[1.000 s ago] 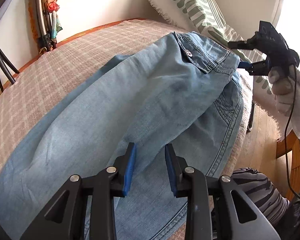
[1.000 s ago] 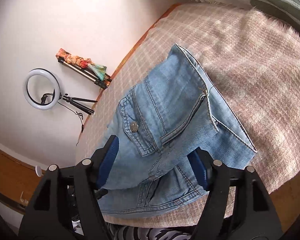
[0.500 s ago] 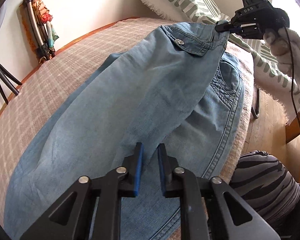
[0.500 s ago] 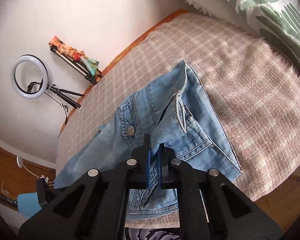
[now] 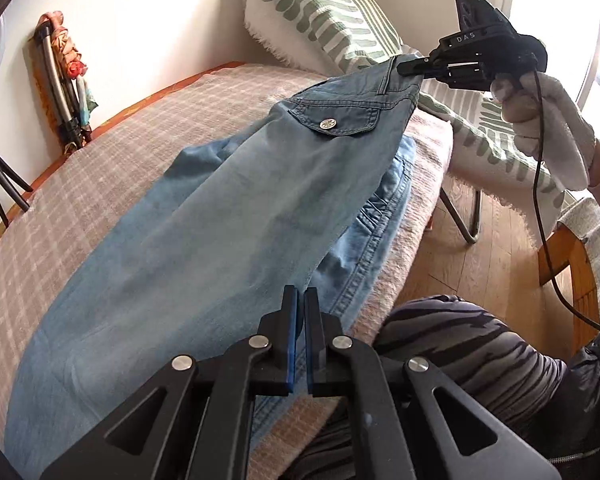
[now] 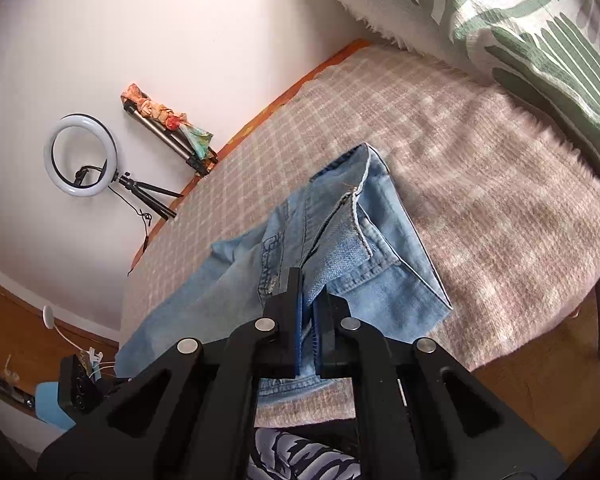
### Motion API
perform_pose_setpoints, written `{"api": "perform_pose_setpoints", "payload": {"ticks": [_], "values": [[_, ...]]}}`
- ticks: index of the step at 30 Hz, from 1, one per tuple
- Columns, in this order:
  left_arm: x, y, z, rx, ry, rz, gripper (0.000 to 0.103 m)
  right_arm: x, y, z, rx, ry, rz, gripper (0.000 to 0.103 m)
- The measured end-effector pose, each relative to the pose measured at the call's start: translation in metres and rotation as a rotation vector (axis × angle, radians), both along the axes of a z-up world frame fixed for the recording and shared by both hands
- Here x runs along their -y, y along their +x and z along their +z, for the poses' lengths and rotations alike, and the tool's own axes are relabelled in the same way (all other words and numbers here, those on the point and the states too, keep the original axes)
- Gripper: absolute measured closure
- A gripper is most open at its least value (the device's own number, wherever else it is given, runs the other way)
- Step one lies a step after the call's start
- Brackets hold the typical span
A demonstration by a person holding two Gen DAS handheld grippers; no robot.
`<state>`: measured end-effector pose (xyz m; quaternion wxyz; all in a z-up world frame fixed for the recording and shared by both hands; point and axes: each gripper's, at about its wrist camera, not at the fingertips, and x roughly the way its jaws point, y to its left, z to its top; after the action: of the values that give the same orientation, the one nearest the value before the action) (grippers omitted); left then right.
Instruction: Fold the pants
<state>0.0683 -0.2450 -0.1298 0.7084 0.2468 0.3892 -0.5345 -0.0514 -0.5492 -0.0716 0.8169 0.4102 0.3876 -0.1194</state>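
Item: pants (image 5: 204, 216), light blue denim, lying lengthwise on a bed (image 5: 80, 168) under a pink checked blanket, one side raised off the surface.

Left gripper (image 5: 301, 300): fingers drawn narrow, clamped on the near edge of the upper leg layer, roughly mid-length. The jaws have just been closing, with denim between them.

Right gripper (image 6: 309, 292): fingers also narrow, pinching the waistband beside the fly. In the left wrist view the same tool (image 5: 410, 67) holds the waist edge up above the bed, a gloved hand (image 5: 540, 120) behind it. Its jaws too have just been closing on cloth.

Condition: the top layer is stretched taut between the two grips; the lower layer, with its stitched seam, sags over the bed's near edge toward the wood floor (image 5: 480, 264).

Other contents: green-patterned pillow (image 5: 324, 12) at the head; ring light (image 6: 80, 156) on a tripod and a folded stand against the wall; the person's striped trouser leg (image 5: 460, 344) close to the bed.

Step judged: start of the lengthwise fold, one leg to be carried over the other.

Risks:
- Either pinch looks shallow, near the fabric's edge; heavy denim could slide out once lifted.
- Uneven lifting of the two ends would twist the layer and lay a skewed fold.
- The lower layer may drag along and slip off the near edge.
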Motion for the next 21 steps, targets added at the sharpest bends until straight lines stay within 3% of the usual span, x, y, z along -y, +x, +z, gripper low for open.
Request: {"api": "perform_pose_setpoints", "payload": {"ticks": [6, 15, 21], "values": [[0.001, -0.003, -0.018, -0.058, 0.036, -0.011, 0.102, 0.005, -0.015, -0.057, -0.107, 0.025, -0.034, 0.098], [-0.006, -0.003, -0.015, -0.085, 0.036, 0.046, 0.099, 0.006, -0.014, -0.066, -0.165, 0.004, -0.015, 0.098], [-0.045, 0.003, -0.014, 0.039, 0.124, 0.149, 0.099, 0.001, -0.009, -0.064, -0.184, -0.015, 0.007, 0.096]]}}
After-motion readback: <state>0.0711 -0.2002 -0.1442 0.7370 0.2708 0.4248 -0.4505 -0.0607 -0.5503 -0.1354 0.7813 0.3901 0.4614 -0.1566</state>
